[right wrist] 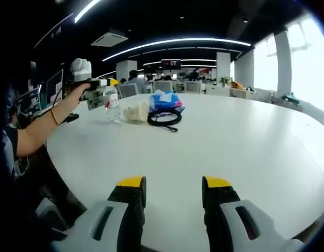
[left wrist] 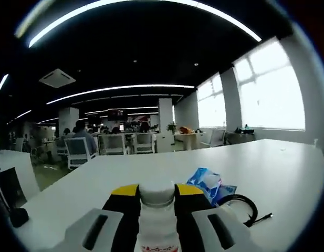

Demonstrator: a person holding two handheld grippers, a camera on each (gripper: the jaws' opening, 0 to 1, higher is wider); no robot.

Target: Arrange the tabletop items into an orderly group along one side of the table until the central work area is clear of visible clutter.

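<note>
Filling the bottom centre of the left gripper view, a clear plastic water bottle with a white cap (left wrist: 157,210) is sitting clamped between the left gripper (left wrist: 157,190) jaws. Right of it are lying a blue tissue packet (left wrist: 208,183) and a coiled black cable (left wrist: 240,206). Low in the right gripper view, the right gripper (right wrist: 173,184) is hovering, jaws apart, over the round white table (right wrist: 230,142).

Left view close behind bottle (left wrist: 157,220), right view across table (right wrist: 230,136), sharing bottle.
</note>
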